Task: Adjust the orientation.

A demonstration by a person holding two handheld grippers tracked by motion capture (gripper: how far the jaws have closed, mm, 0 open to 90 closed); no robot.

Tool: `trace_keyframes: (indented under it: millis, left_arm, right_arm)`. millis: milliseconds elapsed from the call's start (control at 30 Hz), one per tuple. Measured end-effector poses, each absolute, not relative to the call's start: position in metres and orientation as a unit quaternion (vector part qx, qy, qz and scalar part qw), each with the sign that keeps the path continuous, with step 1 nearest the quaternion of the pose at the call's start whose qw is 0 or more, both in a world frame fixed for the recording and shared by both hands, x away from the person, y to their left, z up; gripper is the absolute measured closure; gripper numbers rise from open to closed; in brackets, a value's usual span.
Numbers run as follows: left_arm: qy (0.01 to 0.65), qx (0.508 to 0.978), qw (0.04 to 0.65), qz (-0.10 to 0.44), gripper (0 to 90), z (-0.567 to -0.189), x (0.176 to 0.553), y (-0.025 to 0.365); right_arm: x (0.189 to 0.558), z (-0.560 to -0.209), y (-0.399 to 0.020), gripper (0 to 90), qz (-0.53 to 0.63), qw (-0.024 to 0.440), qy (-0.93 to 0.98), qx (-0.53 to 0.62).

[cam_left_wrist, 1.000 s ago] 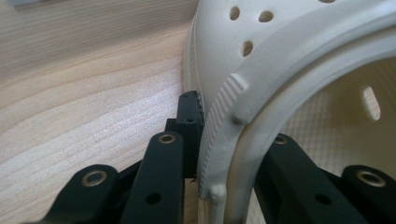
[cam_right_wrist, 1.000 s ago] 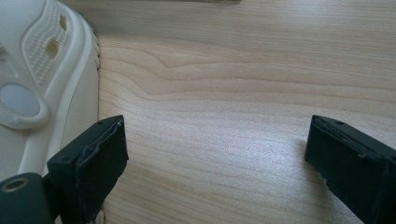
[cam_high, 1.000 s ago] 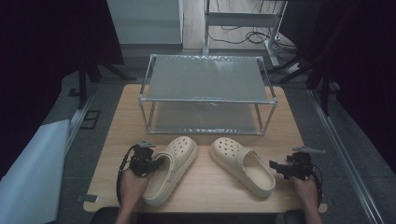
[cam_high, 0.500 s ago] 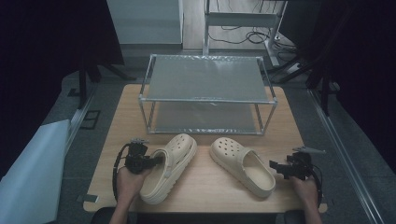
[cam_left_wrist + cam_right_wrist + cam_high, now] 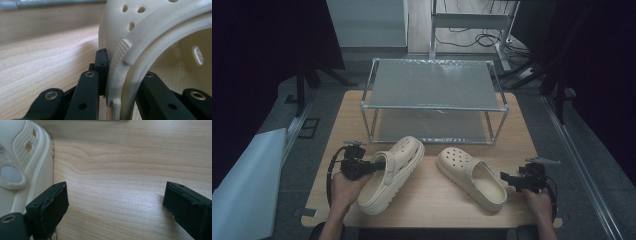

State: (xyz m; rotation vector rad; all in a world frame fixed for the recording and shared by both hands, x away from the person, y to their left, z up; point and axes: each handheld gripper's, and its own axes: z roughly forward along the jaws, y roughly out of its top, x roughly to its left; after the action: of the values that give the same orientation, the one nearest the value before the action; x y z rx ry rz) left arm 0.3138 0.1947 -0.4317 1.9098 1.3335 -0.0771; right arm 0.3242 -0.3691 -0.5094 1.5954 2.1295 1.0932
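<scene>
My left hand-held gripper (image 5: 379, 164) pinches the left clog's (image 5: 392, 172) side wall; my right hand-held gripper (image 5: 511, 178) rests spread beside the right clog (image 5: 472, 177)

The left hand-held gripper (image 5: 379, 163) points toward the right of the high view, its jaws clamped tight on a cream clog's (image 5: 393, 172) rim (one inside, one outside). The right hand-held gripper (image 5: 508, 179) points left, jaws spread wide, holding nothing.
</scene>
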Motion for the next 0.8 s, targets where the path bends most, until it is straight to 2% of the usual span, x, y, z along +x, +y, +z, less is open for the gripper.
trace_keyframes:
  millis: [800]
  left_arm:
    - [0.527,0.717,0.449,-0.084,77.1,-0.369,0.330,0.208]
  right_arm:
    - [0.324,-0.510,-0.370,6.1,0.378,0.131,0.733,0.551]
